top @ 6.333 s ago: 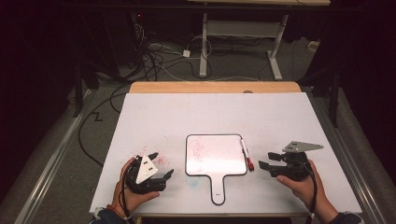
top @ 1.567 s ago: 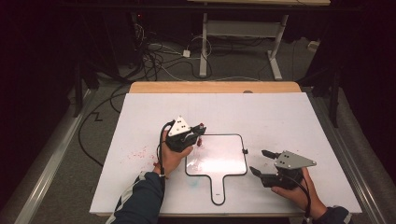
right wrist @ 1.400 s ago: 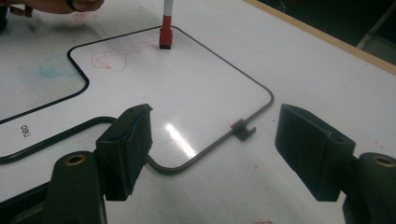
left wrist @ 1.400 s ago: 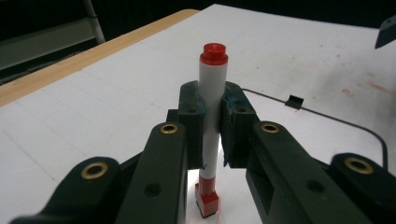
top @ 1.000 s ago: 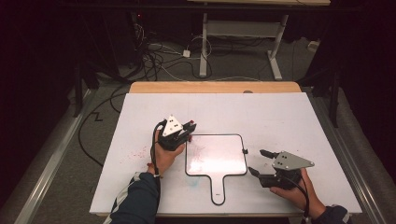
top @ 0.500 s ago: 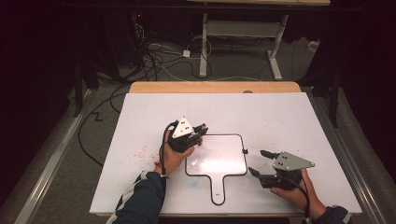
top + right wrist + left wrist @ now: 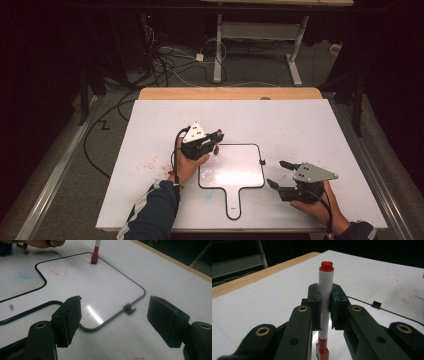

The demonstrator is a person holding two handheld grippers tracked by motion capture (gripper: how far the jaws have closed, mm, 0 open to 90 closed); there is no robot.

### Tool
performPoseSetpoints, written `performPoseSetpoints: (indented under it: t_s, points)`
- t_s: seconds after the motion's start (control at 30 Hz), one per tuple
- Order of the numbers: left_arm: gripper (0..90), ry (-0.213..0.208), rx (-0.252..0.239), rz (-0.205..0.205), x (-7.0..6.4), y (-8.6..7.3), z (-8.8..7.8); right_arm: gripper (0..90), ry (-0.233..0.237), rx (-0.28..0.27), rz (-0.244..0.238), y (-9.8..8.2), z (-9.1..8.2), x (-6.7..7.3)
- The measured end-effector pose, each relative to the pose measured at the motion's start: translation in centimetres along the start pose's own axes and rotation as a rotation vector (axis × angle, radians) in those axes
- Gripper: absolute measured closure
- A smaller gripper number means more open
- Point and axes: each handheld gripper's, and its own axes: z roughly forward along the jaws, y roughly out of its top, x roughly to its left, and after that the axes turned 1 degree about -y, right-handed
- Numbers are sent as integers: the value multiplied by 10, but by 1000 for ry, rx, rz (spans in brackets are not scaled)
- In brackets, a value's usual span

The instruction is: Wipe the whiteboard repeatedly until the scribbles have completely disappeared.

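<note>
The left claw (image 7: 325, 306) clamps a white marker with red ends (image 7: 325, 290) upright, its lower red end on the black-framed paddle-shaped whiteboard (image 7: 105, 287); the handle reads "deli"; the right claw (image 7: 113, 315) gapes empty.

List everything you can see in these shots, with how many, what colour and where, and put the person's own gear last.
marker: one, white barrel with red ends, upright over the whiteboard's far left corner, clamped between the left gripper's jaws
whiteboard: one, white with black rim and handle, flat on the table, faint red scribble near the marker
clip: one, black, on the whiteboard's rim
table: one, white top with wooden far edge
cables: several, black and white, on the floor beyond the table
left gripper: one, black, shut on the marker
right gripper: one, black, jaws open, beside the whiteboard
</note>
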Motion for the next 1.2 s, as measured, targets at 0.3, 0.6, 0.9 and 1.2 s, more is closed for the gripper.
performPoseSetpoints:
  t_s: [0.3,0.6,0.9,1.2]
  points:
    - [782,84,40,54,14,7,7,284,4,0,-8,0,-1,1]
    - [782,40,45,11,18,6,4,285,7,-1,-10,0,-1,0]
    - [782,20,65,29,15,1,-14,286,3,-12,-8,1,-4,1]
    - [782,80,-26,-67,32,-10,-17,291,15,-6,-16,1,0,3]
